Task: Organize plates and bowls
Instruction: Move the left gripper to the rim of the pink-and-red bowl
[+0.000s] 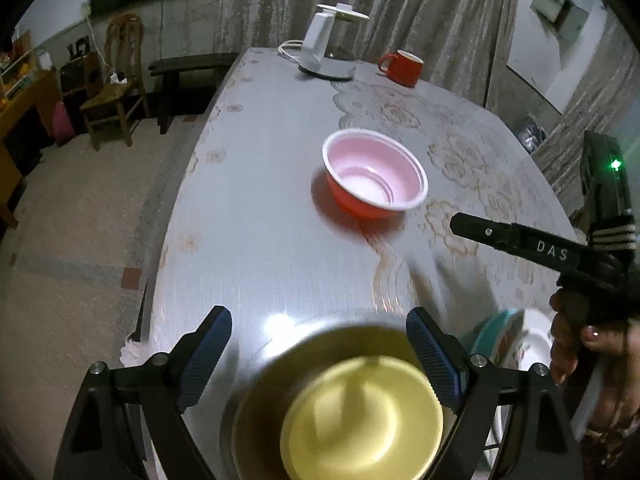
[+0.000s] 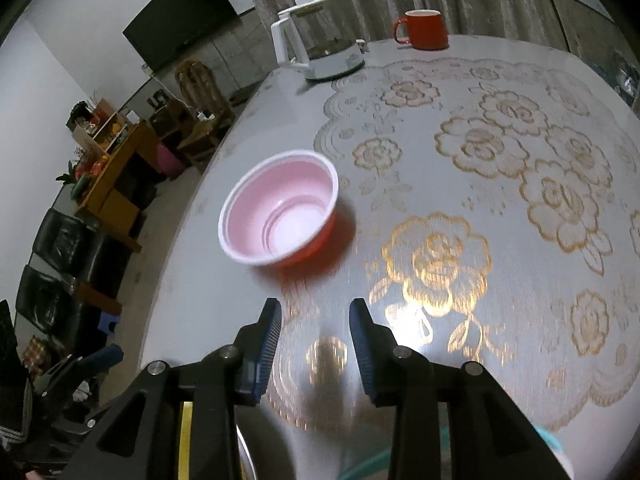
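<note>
A red bowl (image 1: 374, 172) (image 2: 280, 208) with a pink inside stands upright mid-table. My left gripper (image 1: 322, 344) is open wide, its pads touching nothing. Below and between its fingers lies a blurred yellow bowl (image 1: 360, 412) inside a dark metal dish (image 1: 256, 412). To their right shows a teal-rimmed floral plate (image 1: 516, 344). My right gripper (image 2: 316, 340) stands open by a narrow gap with nothing in it, near the red bowl's front right. It also shows from the side (image 1: 472, 232), held in a hand (image 1: 576, 340).
A white kettle (image 1: 324, 48) (image 2: 320, 52) and a red mug (image 1: 402, 68) (image 2: 424, 30) stand at the table's far end. The table (image 1: 260, 200) drops off on the left to the floor. A wooden chair (image 1: 116, 92) and bench stand beyond.
</note>
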`<action>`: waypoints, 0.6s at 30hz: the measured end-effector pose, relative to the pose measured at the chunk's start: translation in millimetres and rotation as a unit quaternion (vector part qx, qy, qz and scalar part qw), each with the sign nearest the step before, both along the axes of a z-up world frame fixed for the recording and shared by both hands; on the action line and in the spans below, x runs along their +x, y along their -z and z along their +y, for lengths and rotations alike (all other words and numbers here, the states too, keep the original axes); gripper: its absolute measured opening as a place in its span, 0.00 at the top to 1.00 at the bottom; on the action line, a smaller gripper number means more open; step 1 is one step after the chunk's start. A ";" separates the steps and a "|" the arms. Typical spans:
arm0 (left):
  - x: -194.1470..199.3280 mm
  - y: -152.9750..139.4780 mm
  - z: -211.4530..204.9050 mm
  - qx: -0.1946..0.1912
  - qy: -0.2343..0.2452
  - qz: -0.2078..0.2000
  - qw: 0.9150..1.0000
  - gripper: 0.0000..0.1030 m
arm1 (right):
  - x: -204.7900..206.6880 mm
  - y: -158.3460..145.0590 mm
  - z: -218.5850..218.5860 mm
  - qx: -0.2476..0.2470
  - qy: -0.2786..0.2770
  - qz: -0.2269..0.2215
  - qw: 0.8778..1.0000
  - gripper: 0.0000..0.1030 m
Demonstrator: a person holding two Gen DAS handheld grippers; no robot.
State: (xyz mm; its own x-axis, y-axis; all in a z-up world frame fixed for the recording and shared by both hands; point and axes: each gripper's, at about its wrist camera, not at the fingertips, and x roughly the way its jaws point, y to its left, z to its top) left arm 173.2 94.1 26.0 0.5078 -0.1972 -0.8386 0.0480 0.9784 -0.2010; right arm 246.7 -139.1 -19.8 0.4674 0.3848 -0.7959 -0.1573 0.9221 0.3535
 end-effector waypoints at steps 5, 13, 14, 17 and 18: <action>29.0 -2.7 10.3 -0.020 -0.020 -0.002 1.000 0.13 | 23.2 -1.8 1.5 0.005 0.001 -0.011 1.000 0.66; 78.9 15.5 16.3 -0.050 -0.049 0.034 0.997 0.13 | 53.8 14.4 3.4 0.017 0.011 0.008 1.000 0.66; 84.3 16.4 15.6 -0.048 -0.050 0.033 0.997 0.13 | 57.5 16.0 2.7 0.023 0.014 0.010 1.000 0.66; 97.8 18.1 12.1 -0.041 -0.050 0.031 0.997 0.13 | 65.9 22.3 3.2 0.030 0.016 0.015 0.999 0.66; 99.7 18.6 10.8 -0.040 -0.049 0.030 0.998 0.13 | 67.7 23.6 4.2 0.031 0.014 0.017 0.999 0.69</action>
